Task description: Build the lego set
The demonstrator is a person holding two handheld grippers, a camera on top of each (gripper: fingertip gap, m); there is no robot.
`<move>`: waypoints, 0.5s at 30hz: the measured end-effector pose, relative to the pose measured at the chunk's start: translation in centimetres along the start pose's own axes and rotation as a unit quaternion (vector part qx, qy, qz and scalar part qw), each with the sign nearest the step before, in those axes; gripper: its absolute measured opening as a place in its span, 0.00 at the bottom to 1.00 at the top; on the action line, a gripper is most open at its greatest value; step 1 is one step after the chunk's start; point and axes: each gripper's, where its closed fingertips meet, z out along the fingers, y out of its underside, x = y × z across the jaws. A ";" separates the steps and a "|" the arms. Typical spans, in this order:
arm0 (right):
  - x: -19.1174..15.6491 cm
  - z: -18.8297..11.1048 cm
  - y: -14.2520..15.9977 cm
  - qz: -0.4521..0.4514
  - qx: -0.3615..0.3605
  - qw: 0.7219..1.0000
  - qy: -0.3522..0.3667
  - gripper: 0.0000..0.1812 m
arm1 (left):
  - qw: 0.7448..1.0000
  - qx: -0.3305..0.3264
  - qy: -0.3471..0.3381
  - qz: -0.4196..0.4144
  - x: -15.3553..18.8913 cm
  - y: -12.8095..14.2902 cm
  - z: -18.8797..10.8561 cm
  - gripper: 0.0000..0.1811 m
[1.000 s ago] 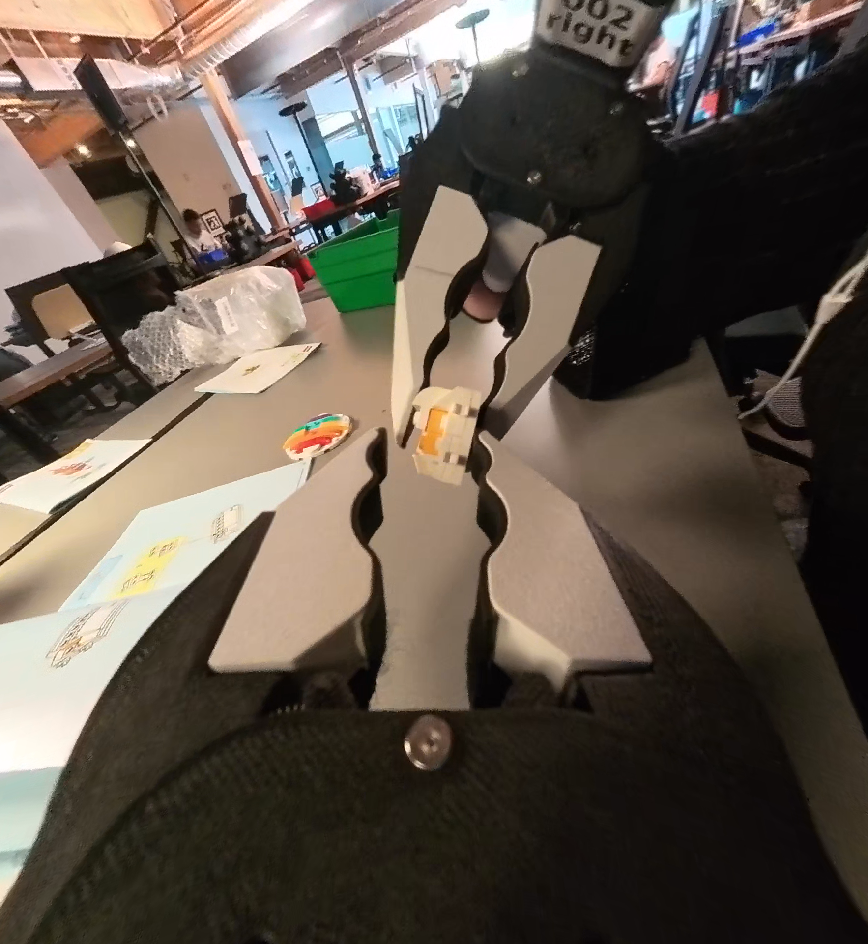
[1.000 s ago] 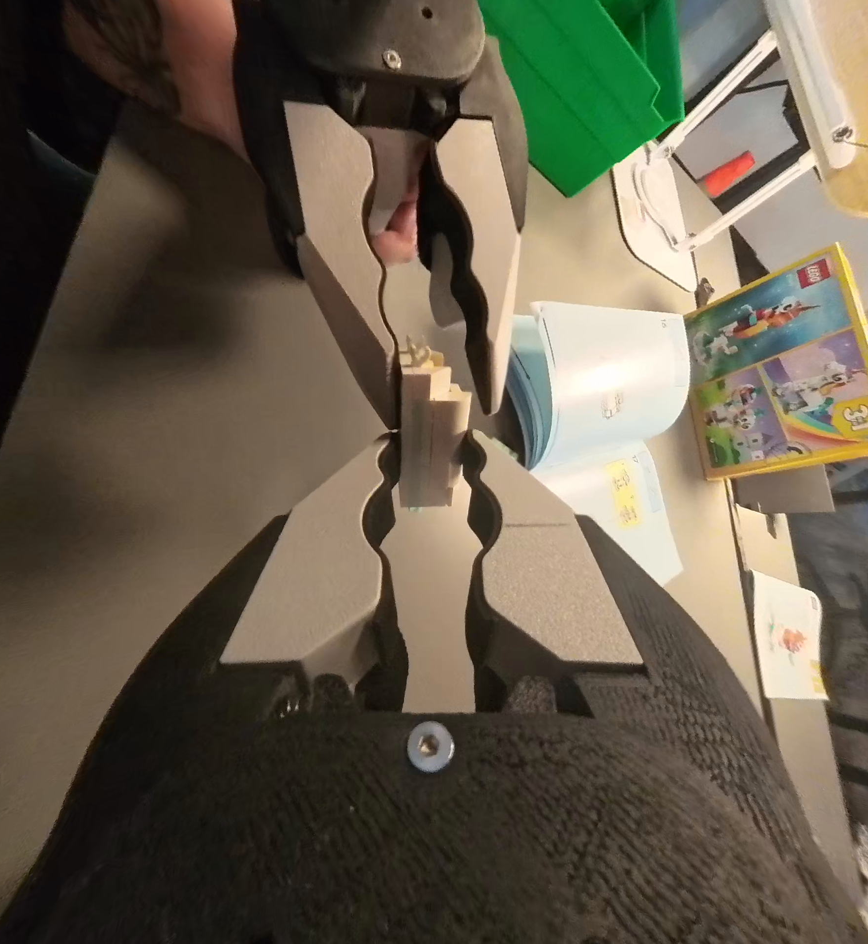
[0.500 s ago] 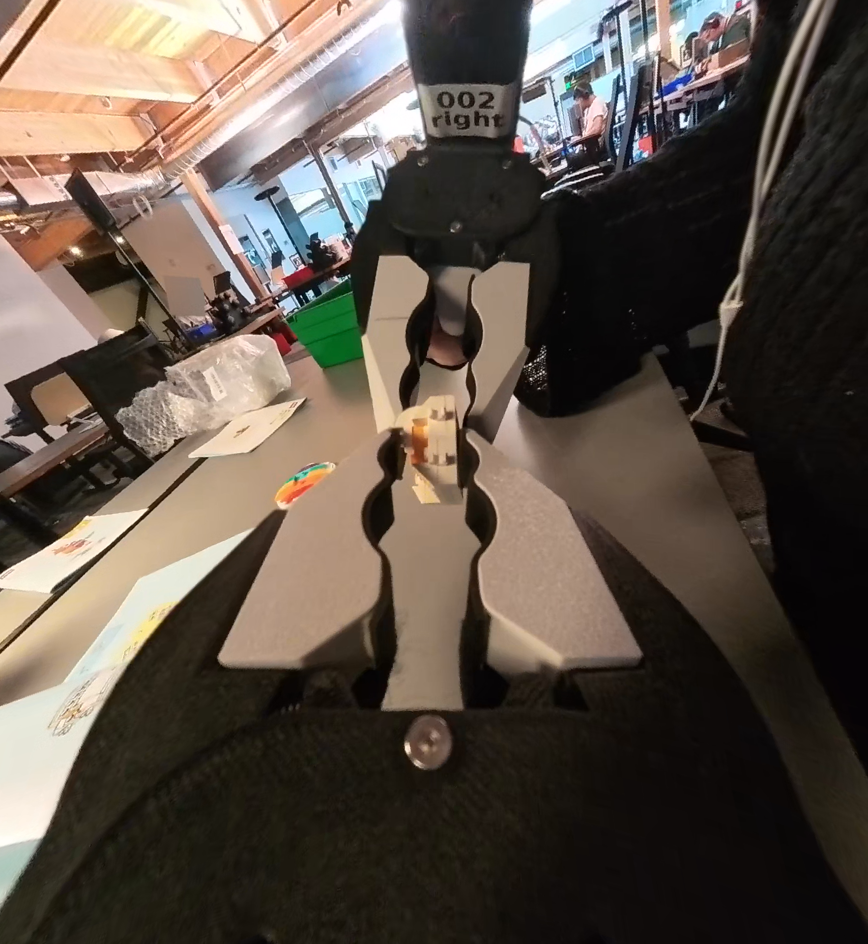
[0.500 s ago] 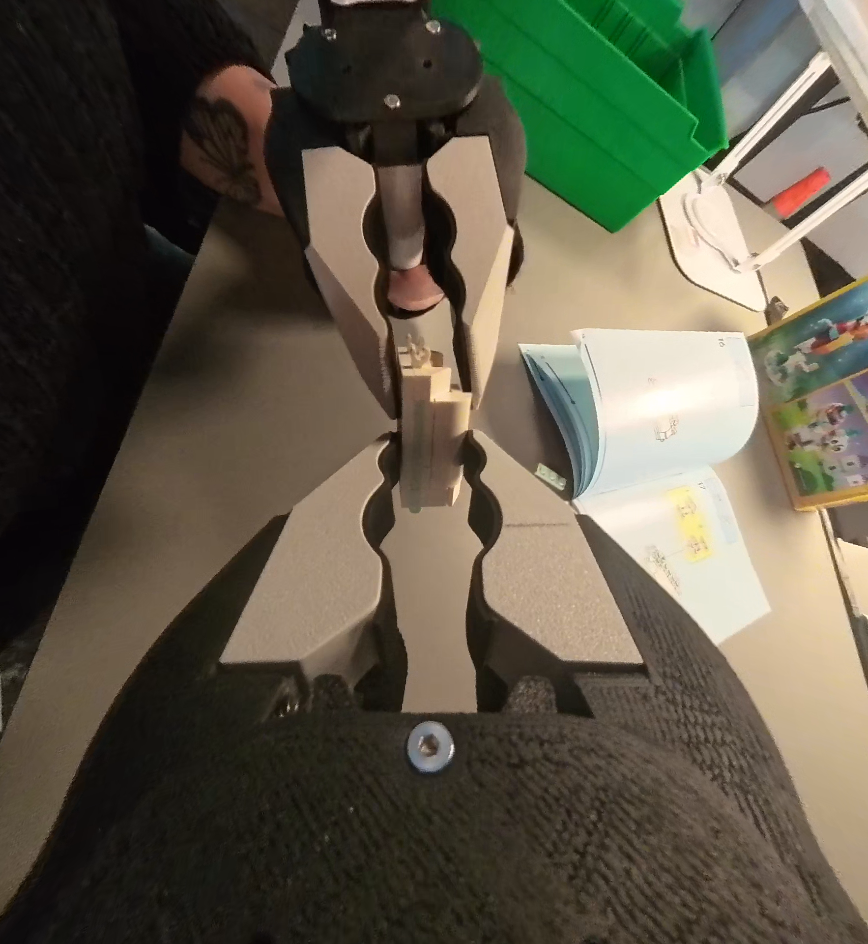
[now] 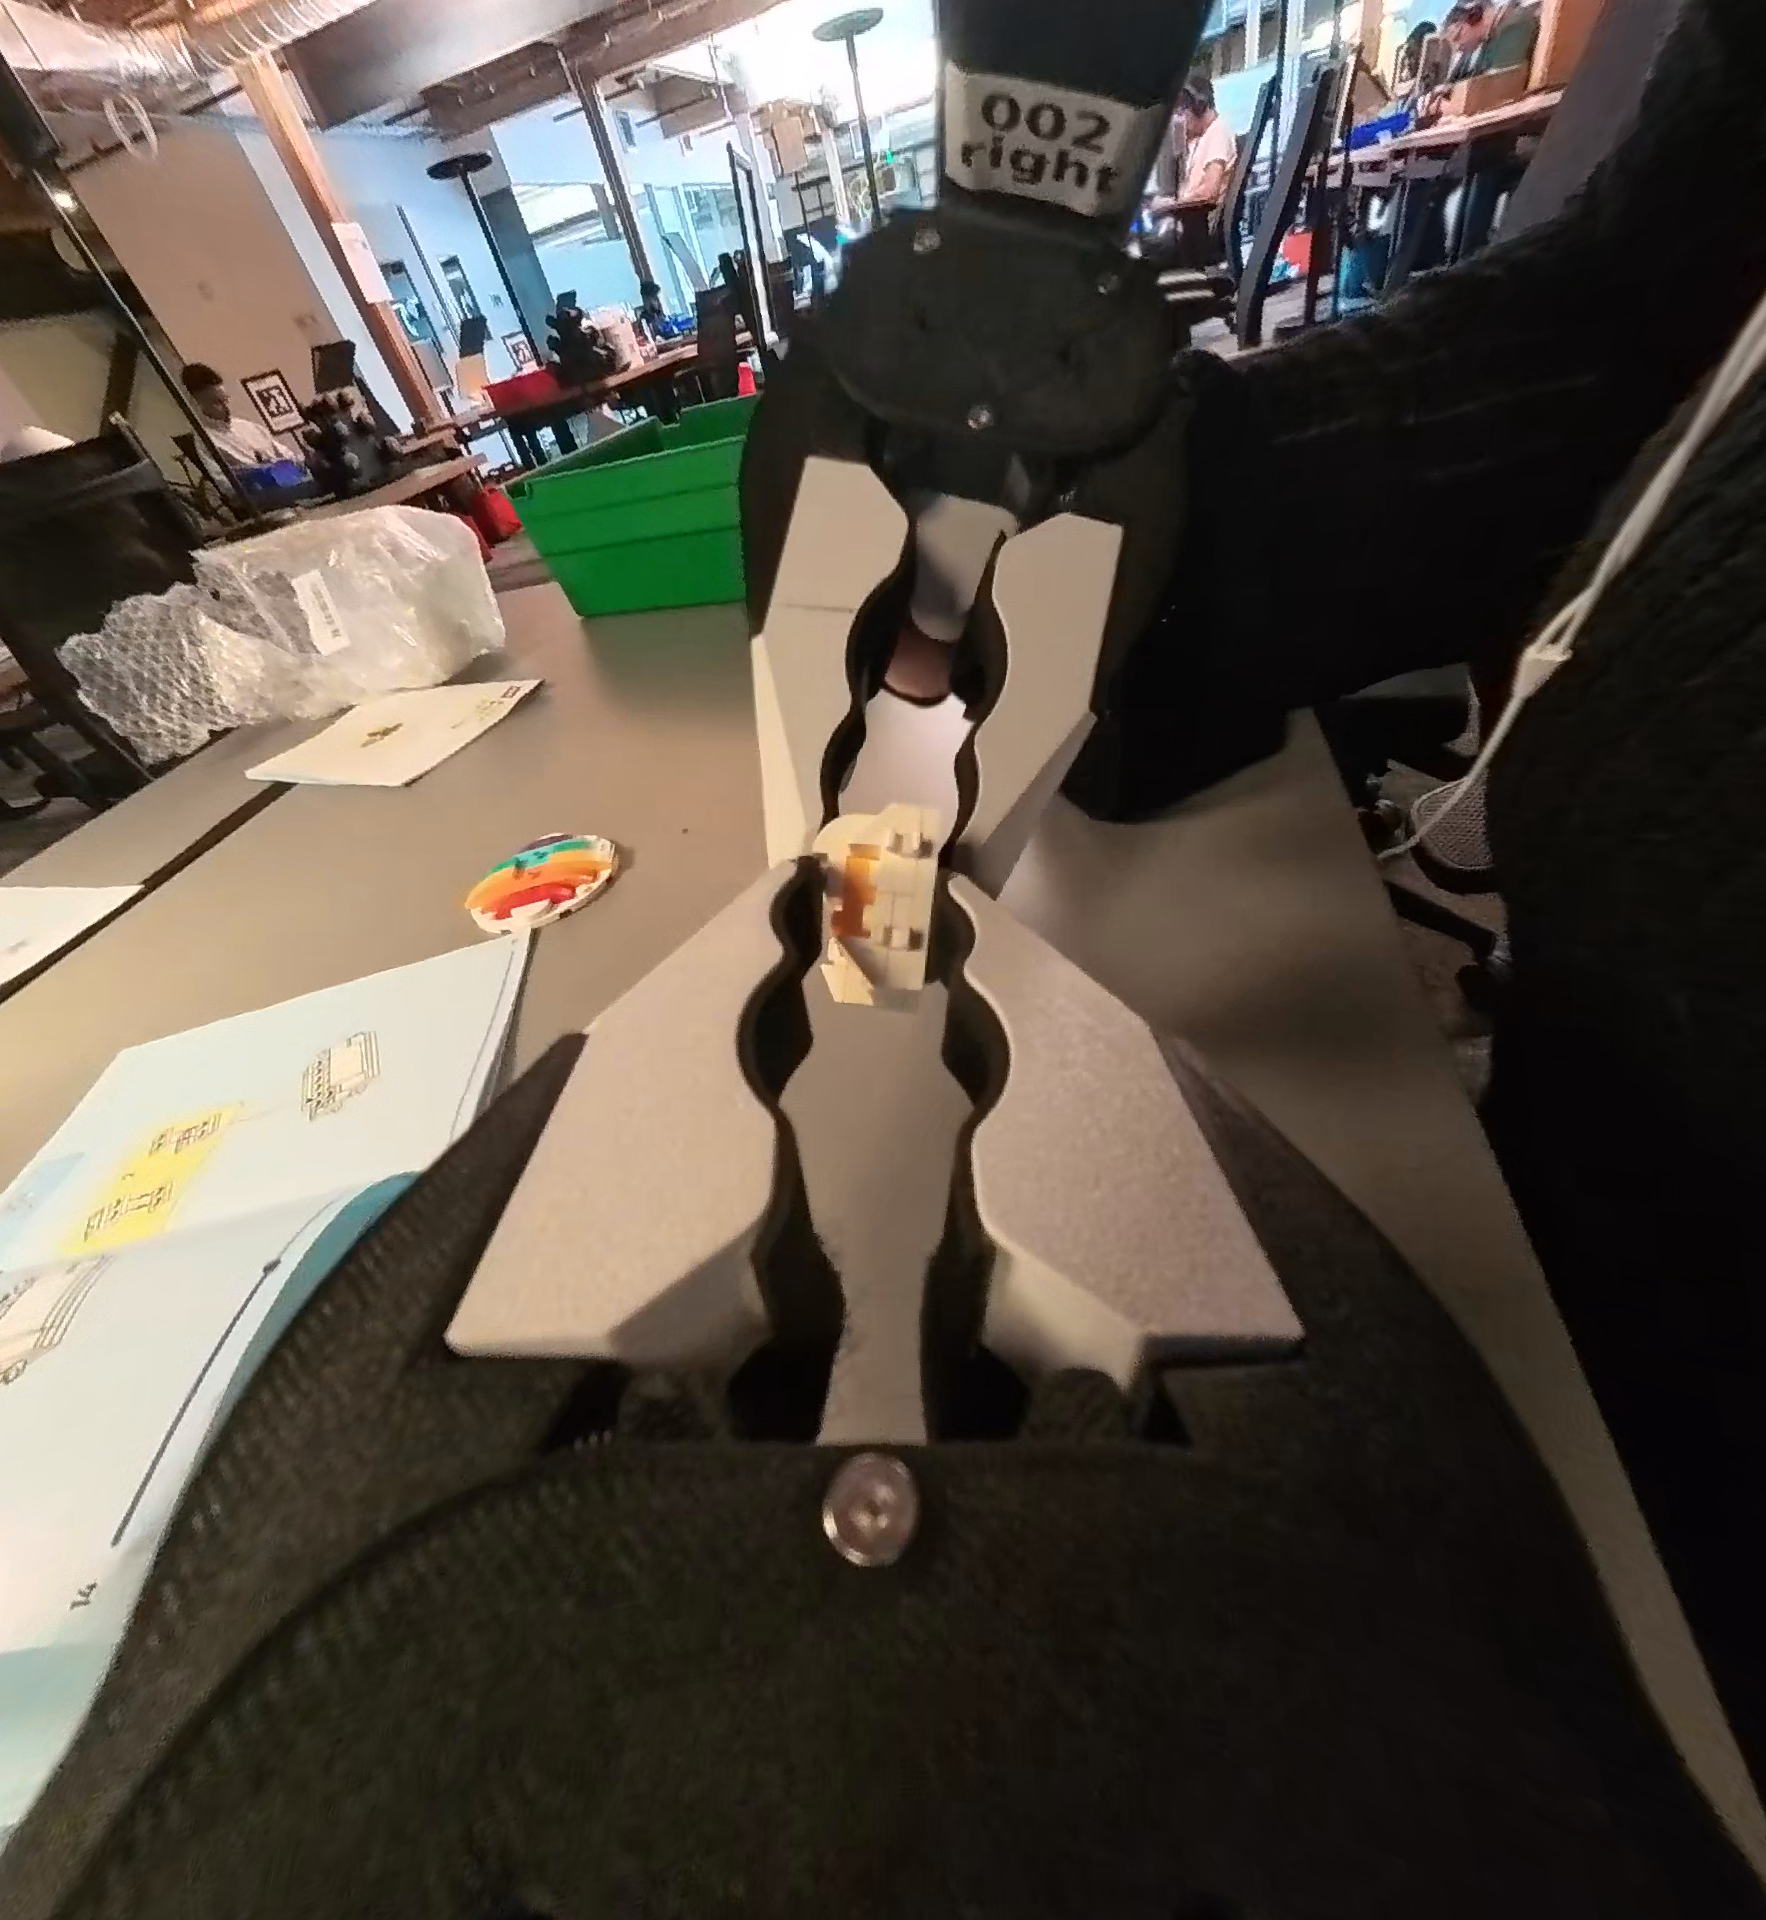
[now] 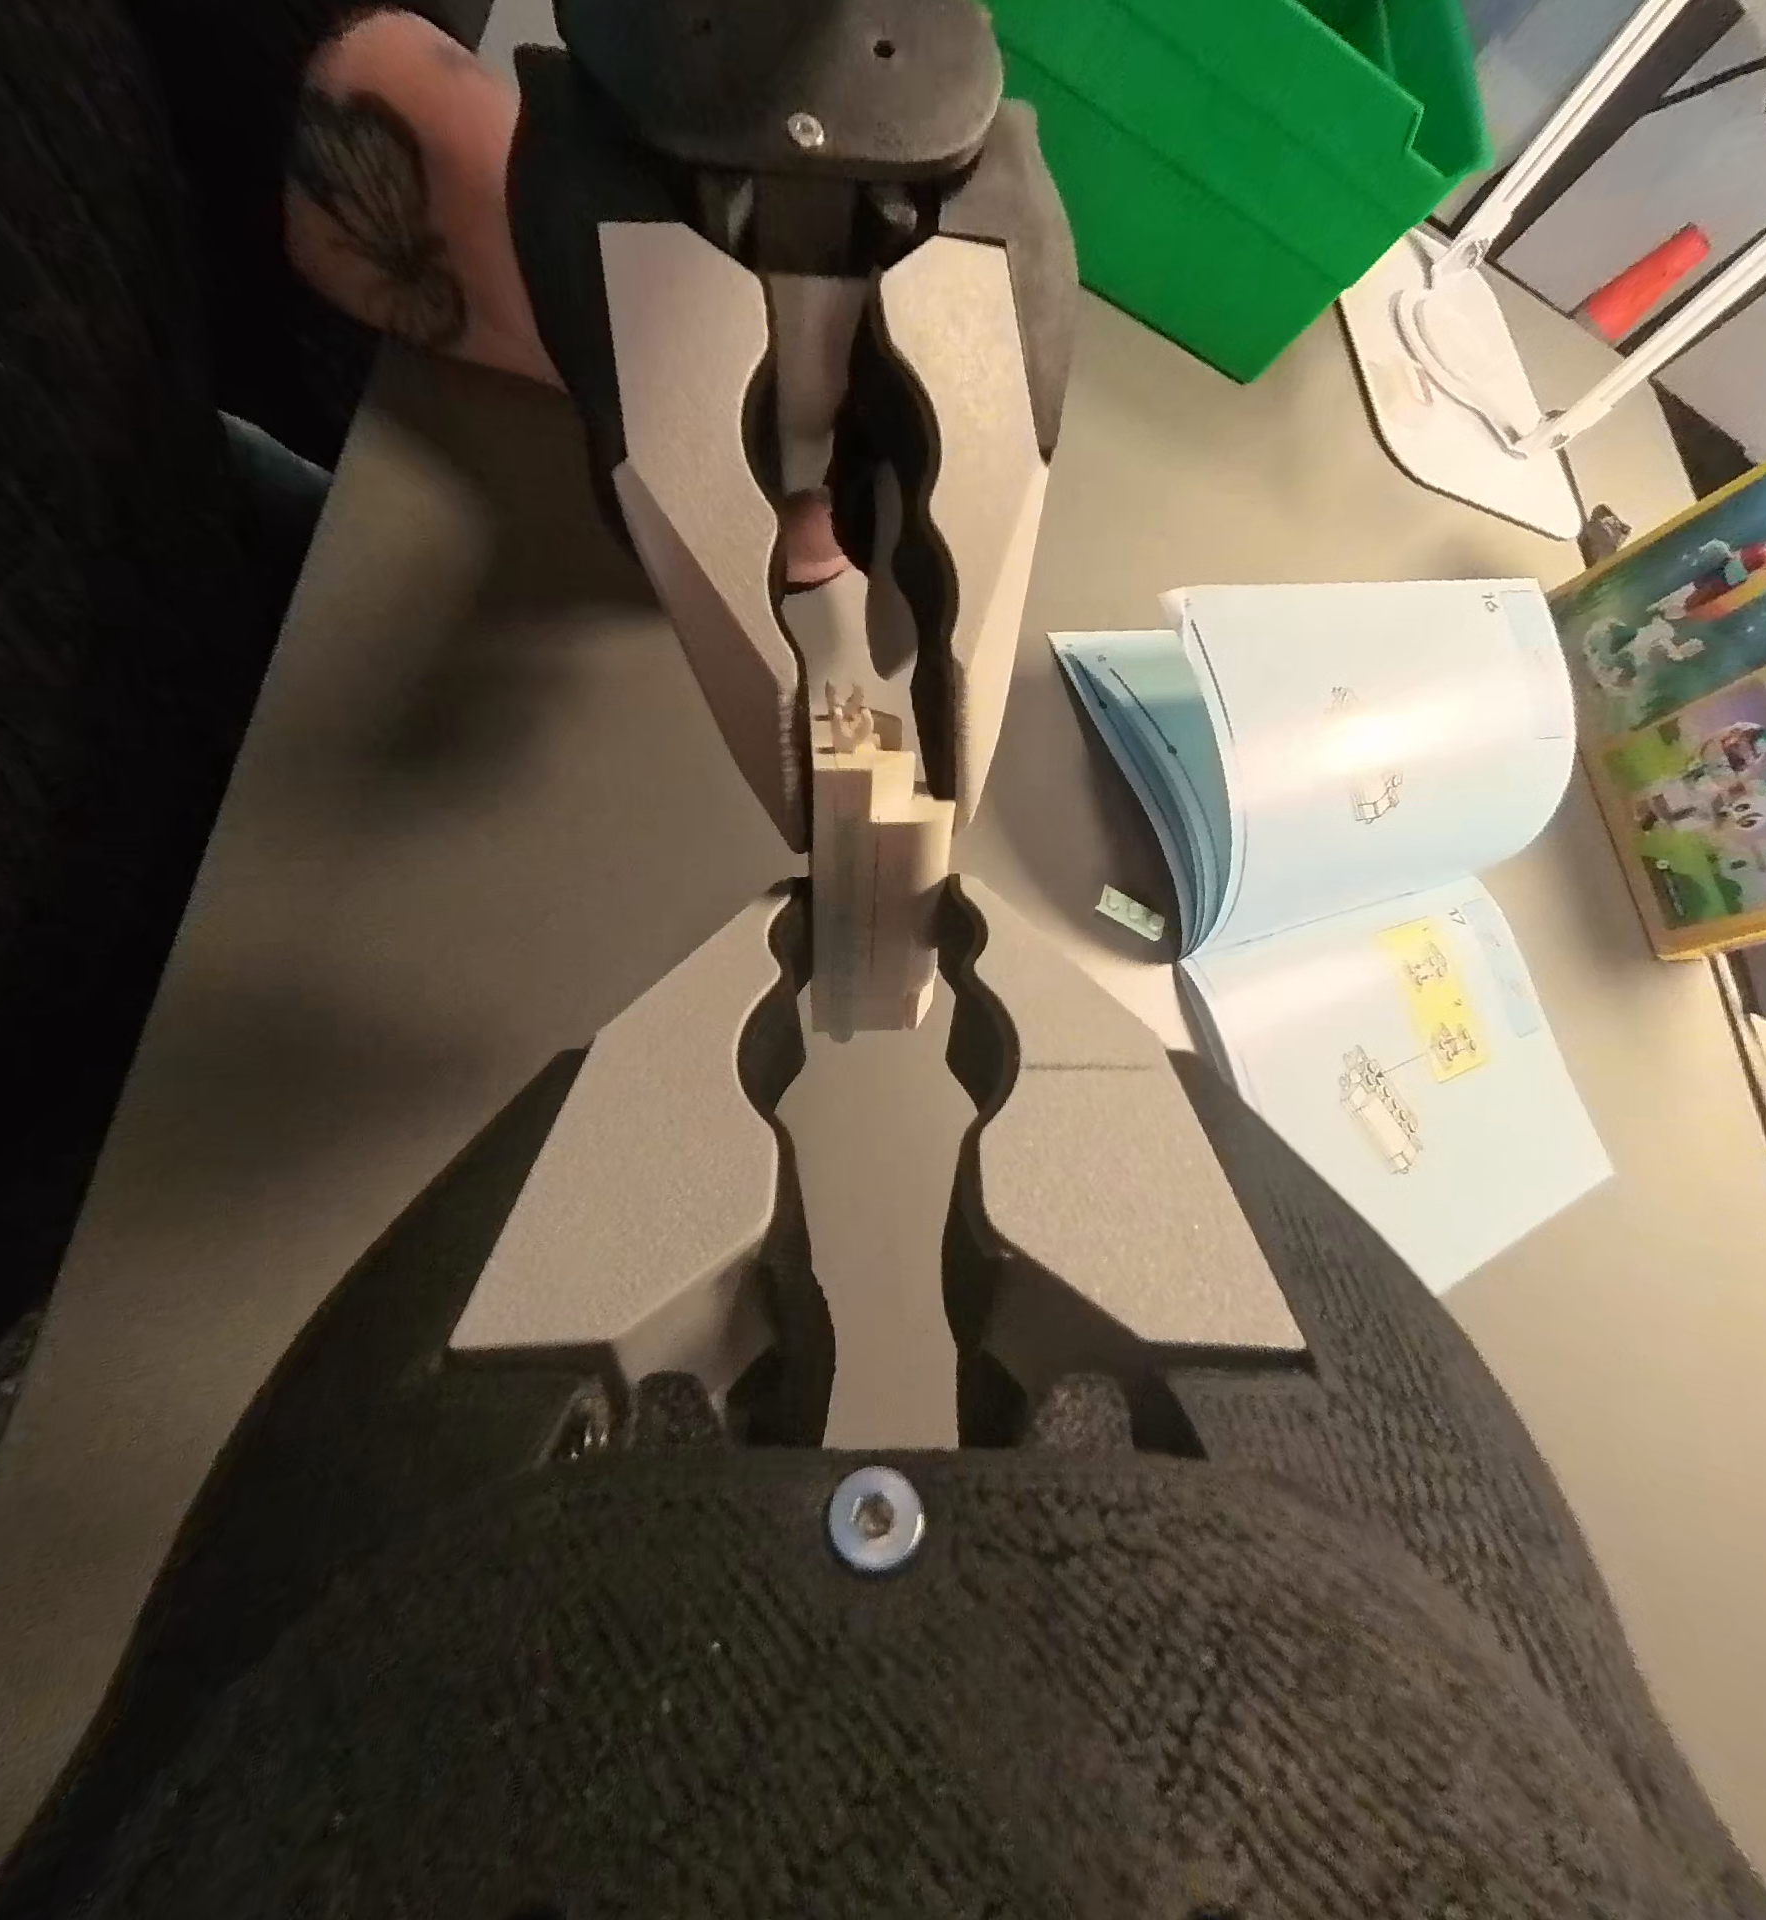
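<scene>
- Change: over the last second the two grippers have drawn into line, tip to tip, and the white lego assembly (image 5: 881, 902) now sits squarely between them.
- Left gripper (image 5: 877, 914): narrowed onto the assembly's lower half.
- Right gripper (image 6: 874, 909): likewise closed on the assembly, from the opposite end.
- Judgement: a pressing or re-gripping step is under way.
- Location: assembly held above the tabletop (image 6: 505, 790), beside the open instruction booklet (image 6: 1378, 790).

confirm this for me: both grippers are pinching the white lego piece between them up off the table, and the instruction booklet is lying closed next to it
Not quite. The instruction booklet lies open on the table, pages fanned, as the right wrist view shows. The rest holds: the left gripper and right gripper both clamp the white lego piece above the table.
</scene>
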 end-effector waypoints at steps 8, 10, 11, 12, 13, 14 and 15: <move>0.1 0.5 0.1 -0.010 -0.007 1.000 0.021 0.13 | 1.000 -0.010 -0.011 0.023 -0.2 0.4 -0.2 0.11; 0.3 0.5 0.3 -0.023 -0.018 0.999 0.031 0.16 | 0.999 -0.023 -0.025 0.036 -0.6 0.7 -0.1 0.11; 0.4 0.5 0.4 -0.030 -0.022 0.999 0.037 0.16 | 0.999 -0.025 -0.028 0.037 -0.7 0.8 -0.1 0.11; 0.4 0.4 0.6 -0.034 -0.027 0.998 0.040 0.16 | 0.999 -0.021 -0.029 0.035 -0.8 0.7 -0.2 0.11; 0.5 0.2 0.7 -0.037 -0.028 0.998 0.042 0.15 | 0.999 -0.017 -0.026 0.034 -0.7 0.6 -0.3 0.11; 0.5 0.1 0.6 -0.039 -0.025 0.998 0.045 0.13 | 0.999 -0.015 -0.022 0.035 -0.6 0.6 -0.3 0.11; 0.4 0.1 0.6 -0.044 -0.023 0.998 0.046 0.13 | 0.999 -0.014 -0.021 0.037 -0.5 0.5 -0.3 0.11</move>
